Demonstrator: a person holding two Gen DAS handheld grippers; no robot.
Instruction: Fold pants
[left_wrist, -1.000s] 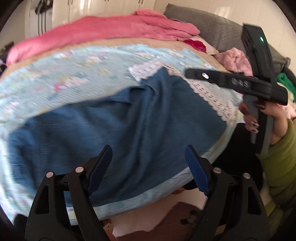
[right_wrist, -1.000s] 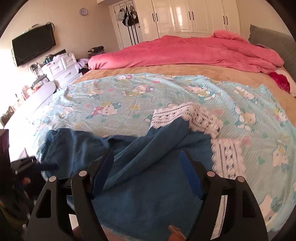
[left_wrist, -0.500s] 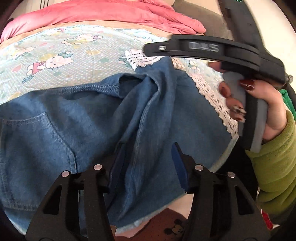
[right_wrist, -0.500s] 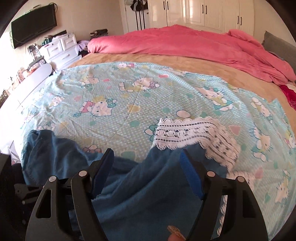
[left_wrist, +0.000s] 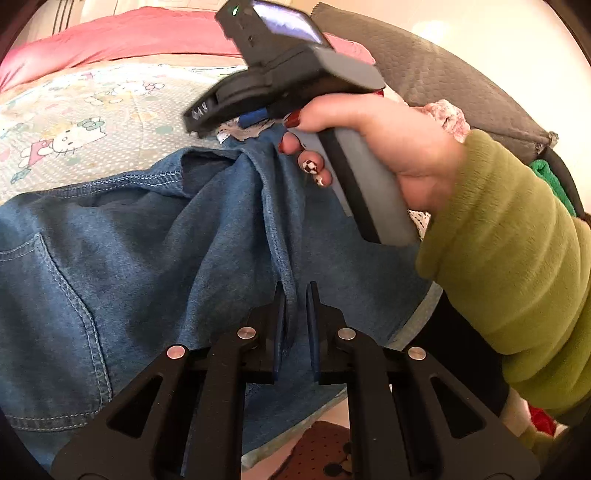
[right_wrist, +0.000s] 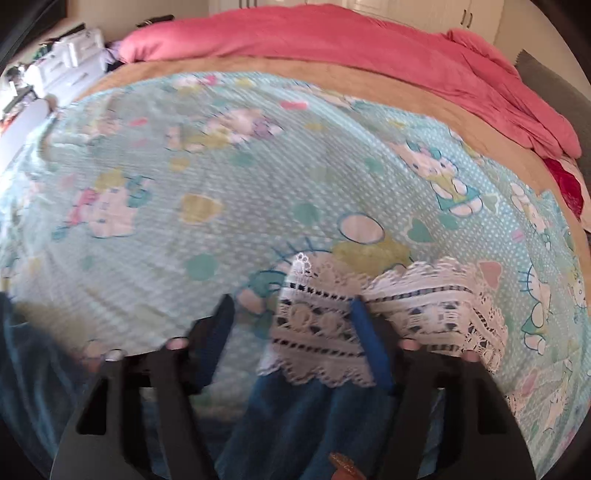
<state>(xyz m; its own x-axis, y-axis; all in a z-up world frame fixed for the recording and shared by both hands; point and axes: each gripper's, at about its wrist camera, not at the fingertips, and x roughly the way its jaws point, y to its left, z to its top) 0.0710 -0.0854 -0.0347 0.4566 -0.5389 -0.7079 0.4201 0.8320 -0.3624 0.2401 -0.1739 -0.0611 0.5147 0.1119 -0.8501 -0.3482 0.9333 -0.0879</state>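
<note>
Blue denim pants (left_wrist: 155, 251) with white lace cuffs (right_wrist: 321, 332) lie on a bed covered by a cartoon-print sheet (right_wrist: 207, 192). My left gripper (left_wrist: 295, 295) is shut on a raised fold of the denim near the bed's front edge. My right gripper (right_wrist: 295, 314) is open, its fingers straddling one lace cuff at the far end of the pant leg. In the left wrist view the right gripper (left_wrist: 236, 118) reaches over the denim, held by a hand with a green sleeve. A back pocket (left_wrist: 48, 317) shows at the left.
A pink duvet (right_wrist: 369, 48) is bunched along the far side of the bed. A grey pillow (left_wrist: 443, 81) and pink and green clothes lie at the right. A white dresser (right_wrist: 74, 55) stands at the far left. A brown rug (left_wrist: 321, 454) lies on the floor below.
My left gripper has moved onto the denim and closed on a fold of it. My right gripper has moved forward along the leg to the lace cuff and stays open.
</note>
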